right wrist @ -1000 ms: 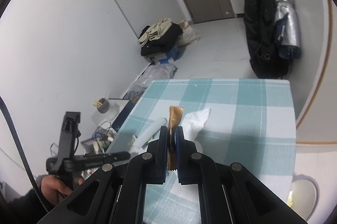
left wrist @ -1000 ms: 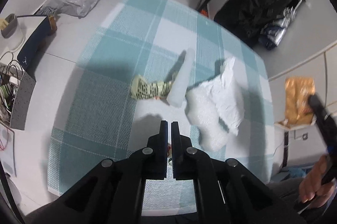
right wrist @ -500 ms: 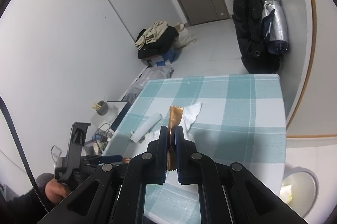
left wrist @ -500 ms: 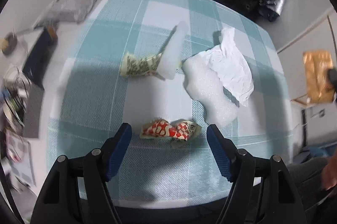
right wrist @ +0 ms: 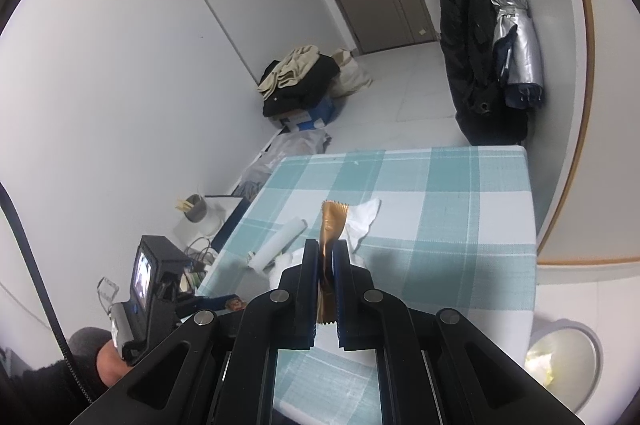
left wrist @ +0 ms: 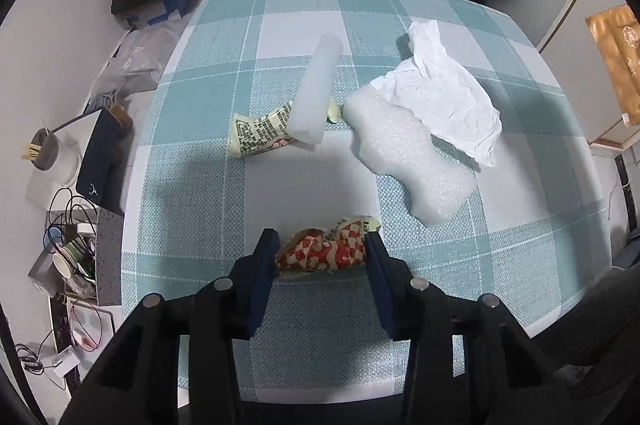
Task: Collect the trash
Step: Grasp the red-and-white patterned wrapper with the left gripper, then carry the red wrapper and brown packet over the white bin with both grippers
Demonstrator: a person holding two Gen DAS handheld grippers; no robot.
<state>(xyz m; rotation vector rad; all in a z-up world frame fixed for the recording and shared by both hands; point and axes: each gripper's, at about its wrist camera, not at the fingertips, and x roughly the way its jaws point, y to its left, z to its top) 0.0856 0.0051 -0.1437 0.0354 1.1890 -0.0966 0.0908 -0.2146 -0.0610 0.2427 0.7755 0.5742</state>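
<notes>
1. On the floor at the far left stands a white tub (left wrist: 50,161) with sticks in it, beside a dark blue box (left wrist: 100,153) and a tangle of cables.
2. The checked teal tablecloth (left wrist: 208,193) covers the table, and the trash lies scattered on it.
3. The left gripper (left wrist: 320,249) points steeply down at the near edge. Its jaws have just been closing and now sit on either side of the red-and-white wrapper (left wrist: 326,251), the pads touching its two ends; the wrapper lies on the cloth.
4. Further in, a yellow printed wrapper (left wrist: 260,135) lies partly under a white foam roll (left wrist: 316,89).
5. Just beside the roll lies a flat foam sheet (left wrist: 408,161), with crumpled white paper (left wrist: 444,97) overlapping its far edge.
6. The right gripper (right wrist: 329,257) hangs above the table's near right part, clamped tight on a gold wrapper (right wrist: 332,225) that stands upright between its pads.
7. A round bin (right wrist: 560,353) sits on the floor past the table's right edge.
</notes>
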